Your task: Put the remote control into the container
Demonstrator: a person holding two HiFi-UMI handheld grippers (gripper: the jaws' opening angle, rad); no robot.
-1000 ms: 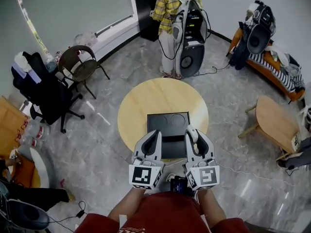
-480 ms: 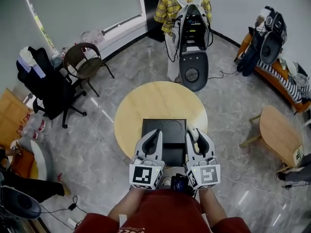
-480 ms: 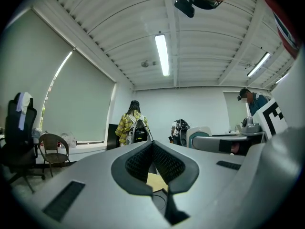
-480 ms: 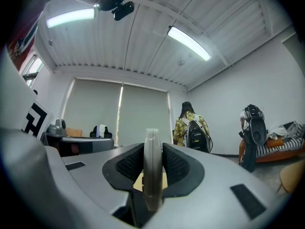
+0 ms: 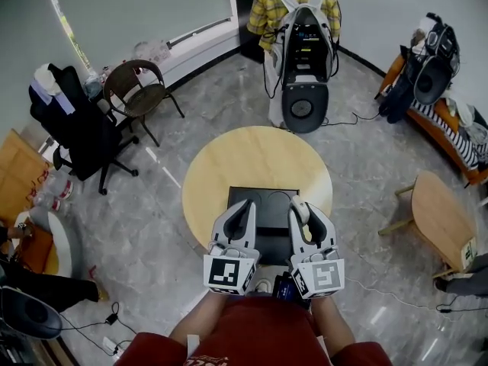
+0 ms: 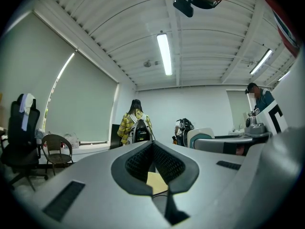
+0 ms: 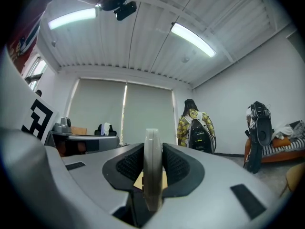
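A black container (image 5: 259,202) with two round recesses lies on the near part of a round wooden table (image 5: 244,155). My right gripper (image 5: 300,213) hangs over the container's near right corner, shut on a thin pale grey remote control (image 5: 298,205). In the right gripper view the remote control (image 7: 151,185) stands edge-on between the pads of the right gripper (image 7: 152,151). My left gripper (image 5: 245,209) is beside it over the container's near left, shut with nothing held. In the left gripper view the left gripper (image 6: 153,145) has its jaws meeting at the tips.
A person in a yellow plaid shirt (image 5: 293,2) stands beyond the table beside a grey wheeled machine (image 5: 303,90). A black office chair (image 5: 72,128) and a brown chair (image 5: 141,90) stand at the left. A small wooden table (image 5: 442,219) and an orange sofa (image 5: 450,132) are at the right.
The head view has shifted, so the table and container sit slightly differently in the picture. Both grippers stay side by side over the container's near edge, the right one still holding the remote control.
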